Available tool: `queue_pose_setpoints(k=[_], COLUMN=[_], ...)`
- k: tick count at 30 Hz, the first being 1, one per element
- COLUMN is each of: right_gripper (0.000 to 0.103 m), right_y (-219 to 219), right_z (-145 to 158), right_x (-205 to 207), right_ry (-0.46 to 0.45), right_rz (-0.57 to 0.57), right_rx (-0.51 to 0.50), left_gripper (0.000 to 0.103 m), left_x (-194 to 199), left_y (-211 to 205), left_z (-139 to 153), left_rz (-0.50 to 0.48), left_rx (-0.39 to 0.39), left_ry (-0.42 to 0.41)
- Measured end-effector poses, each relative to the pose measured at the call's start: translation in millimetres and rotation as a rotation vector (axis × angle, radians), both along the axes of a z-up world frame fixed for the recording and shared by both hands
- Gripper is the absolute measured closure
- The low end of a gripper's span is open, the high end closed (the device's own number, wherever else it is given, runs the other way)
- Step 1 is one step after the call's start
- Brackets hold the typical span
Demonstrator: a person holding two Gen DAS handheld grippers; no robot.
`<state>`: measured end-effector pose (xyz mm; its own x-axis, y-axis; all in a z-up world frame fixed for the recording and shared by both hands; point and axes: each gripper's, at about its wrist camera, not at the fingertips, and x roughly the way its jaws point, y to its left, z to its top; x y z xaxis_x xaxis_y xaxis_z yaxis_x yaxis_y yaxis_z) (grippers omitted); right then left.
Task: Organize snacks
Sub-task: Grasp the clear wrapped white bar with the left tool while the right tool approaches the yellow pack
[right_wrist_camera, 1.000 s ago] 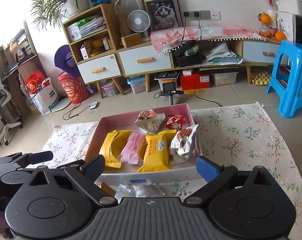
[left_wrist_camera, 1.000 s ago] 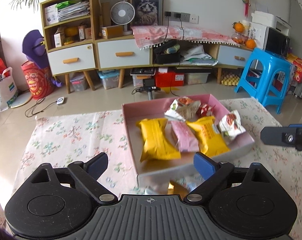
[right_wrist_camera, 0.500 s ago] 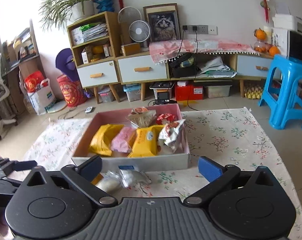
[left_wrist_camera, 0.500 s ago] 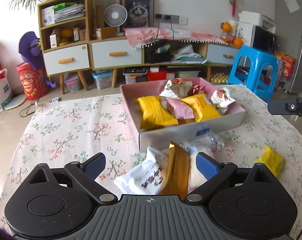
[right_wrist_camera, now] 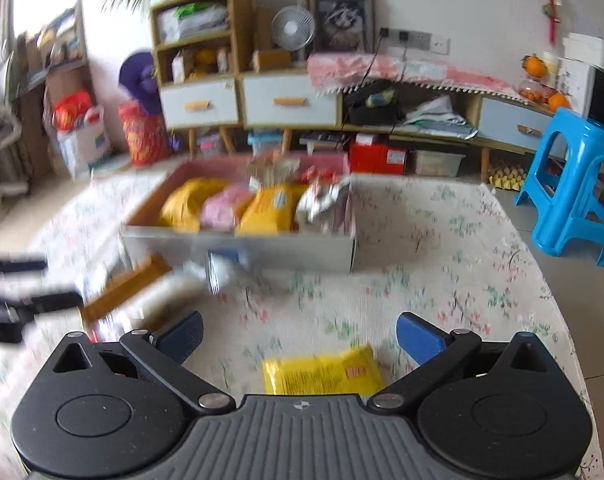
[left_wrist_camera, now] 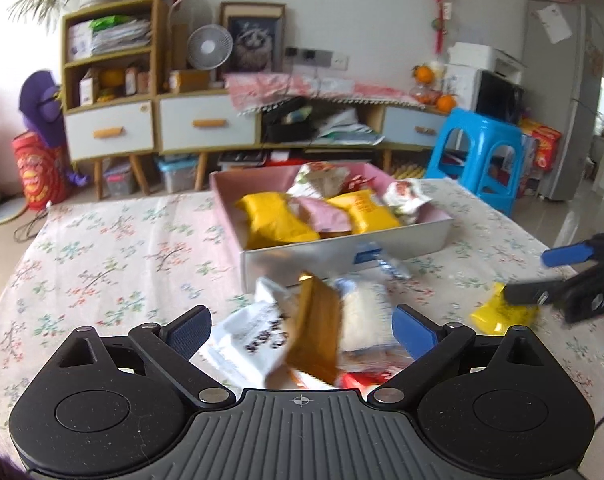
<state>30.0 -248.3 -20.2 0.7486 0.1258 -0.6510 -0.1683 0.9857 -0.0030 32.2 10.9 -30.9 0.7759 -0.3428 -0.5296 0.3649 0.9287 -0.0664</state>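
A pink-lined box on the flowered table holds several snack packets, yellow, pink and white. Before its near wall lies a loose pile: a white packet, a brown packet and a clear bag of pale snacks. My left gripper is open, its fingers on either side of this pile. A yellow packet lies apart to the right. My right gripper is open just above and behind it, and shows in the left wrist view.
The flowered tablecloth covers the table. A blue plastic stool stands past the table's right edge. Cabinets with drawers line the far wall. The table's right edge is close to the yellow packet.
Both grippers have pulled back toward me and lowered. The loose pile now lies between my left fingers, and the yellow packet has come into view under my right gripper. Both stayed open.
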Motion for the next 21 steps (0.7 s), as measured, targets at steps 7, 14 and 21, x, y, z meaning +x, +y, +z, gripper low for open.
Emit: queue_pose_setpoints(k=[7,14,21], right_gripper=[0.009,0.009,0.008], right_y=[-1,-7,-11], right_z=[-21,-31,-42], right_x=[-10,-7,0], right_ry=[0.041,0.097,0.142], right_rz=[0.041,0.036,0.022], right_rx=[-0.092,-0.075,-0.069], left_gripper=[0.007,0.021,0.047], left_x=[-8,-6,12], left_y=[-26,-45,-48], left_z=[-4,-11,-26], left_rz=[-0.094,-0.135,-0.103], left_rx=[0.004,0.005,0.003], left_ry=[-0.012,-0.033,0.07])
